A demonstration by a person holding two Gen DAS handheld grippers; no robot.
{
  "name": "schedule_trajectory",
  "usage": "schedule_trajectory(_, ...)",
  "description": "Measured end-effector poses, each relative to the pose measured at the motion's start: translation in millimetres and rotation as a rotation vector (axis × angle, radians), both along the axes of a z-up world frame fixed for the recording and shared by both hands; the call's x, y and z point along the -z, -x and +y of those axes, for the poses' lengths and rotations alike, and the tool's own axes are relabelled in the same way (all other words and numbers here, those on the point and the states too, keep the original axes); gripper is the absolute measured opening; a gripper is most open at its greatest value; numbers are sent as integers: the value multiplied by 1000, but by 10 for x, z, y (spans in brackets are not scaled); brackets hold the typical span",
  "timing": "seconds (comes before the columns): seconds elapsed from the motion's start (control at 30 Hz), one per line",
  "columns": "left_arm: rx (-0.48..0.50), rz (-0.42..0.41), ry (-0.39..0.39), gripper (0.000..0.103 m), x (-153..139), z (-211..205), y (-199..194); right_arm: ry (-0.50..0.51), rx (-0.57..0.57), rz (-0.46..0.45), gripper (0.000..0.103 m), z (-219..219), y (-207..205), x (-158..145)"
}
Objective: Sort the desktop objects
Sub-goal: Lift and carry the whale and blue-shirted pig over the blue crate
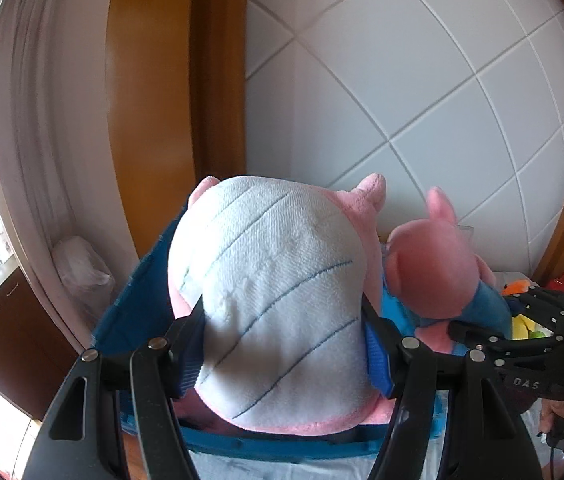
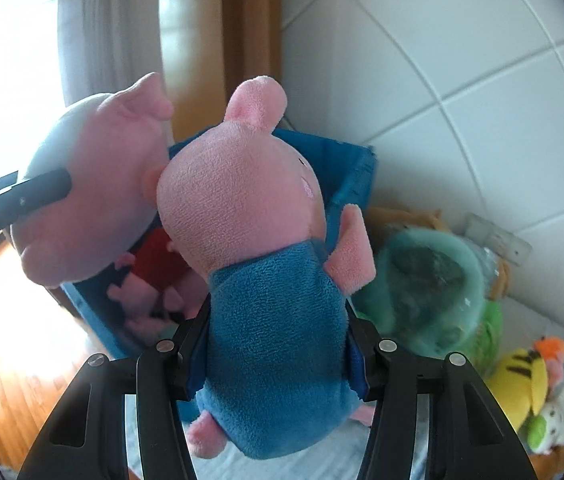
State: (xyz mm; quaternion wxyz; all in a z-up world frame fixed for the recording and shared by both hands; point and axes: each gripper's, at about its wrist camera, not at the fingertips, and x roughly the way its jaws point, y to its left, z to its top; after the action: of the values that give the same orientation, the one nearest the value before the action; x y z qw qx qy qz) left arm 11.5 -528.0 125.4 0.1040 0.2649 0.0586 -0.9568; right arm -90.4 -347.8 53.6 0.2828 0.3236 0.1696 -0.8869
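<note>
"DAS" reads on the right gripper holding a pig plush

Daylight enters from the window at left; in the right wrist view it is blown out, with glare on the wood floor. The tiled wall is evenly lit. Fisheye bends lines; corners vignette black. The green bowl is blurred. Shadows soft.
</note>
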Motion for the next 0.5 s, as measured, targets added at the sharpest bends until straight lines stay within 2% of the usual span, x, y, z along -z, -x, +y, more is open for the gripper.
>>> schedule_trajectory(0.2, -12, -6, -3, 66, 54, -393, 102, -35, 9, -5, 53, -577, 191, 45)
schedule_trajectory(0.5, -9, 1, -24, 66, 113, -723, 289, -81, 25, -10, 53, -940, 420, 85)
